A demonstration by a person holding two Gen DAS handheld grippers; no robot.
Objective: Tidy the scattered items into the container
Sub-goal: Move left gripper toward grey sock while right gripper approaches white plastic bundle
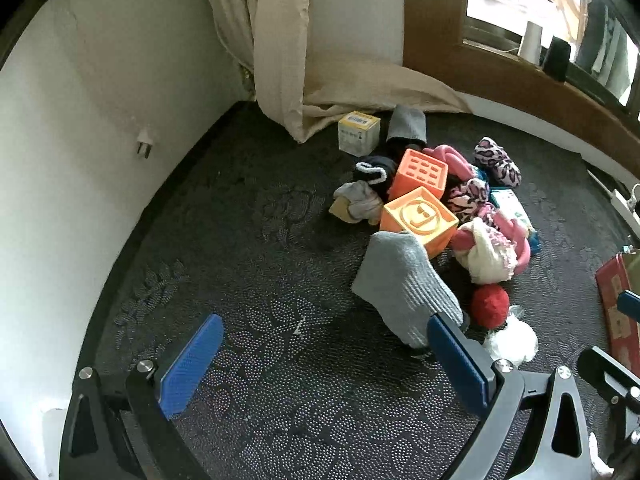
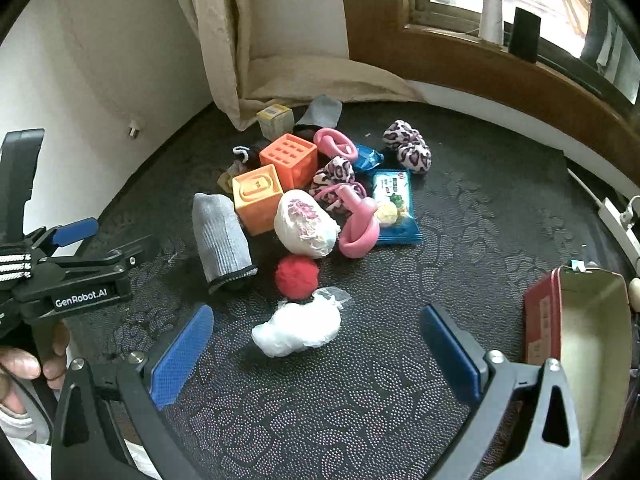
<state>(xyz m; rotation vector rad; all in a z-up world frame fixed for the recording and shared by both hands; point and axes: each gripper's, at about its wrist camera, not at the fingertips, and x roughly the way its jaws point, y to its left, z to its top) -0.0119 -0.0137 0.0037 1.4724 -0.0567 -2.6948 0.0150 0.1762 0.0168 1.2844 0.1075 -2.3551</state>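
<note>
A dark patterned carpet point(image 2: 360, 400) covers the floor. White walls point(image 1: 100, 100) meet at eleven o'clock, where a beige curtain point(image 1: 280, 40) hangs and pools. At one o'clock, daylight enters a wood-framed window point(image 2: 460, 52). A white power strip point(image 2: 620, 220) lies at three o'clock.

Both wrist cameras look steeply down at the dark mat point(image 1: 248, 264) from low height, facing the curtained wall. They share the item pile point(image 2: 304, 196), mid-frame.
</note>
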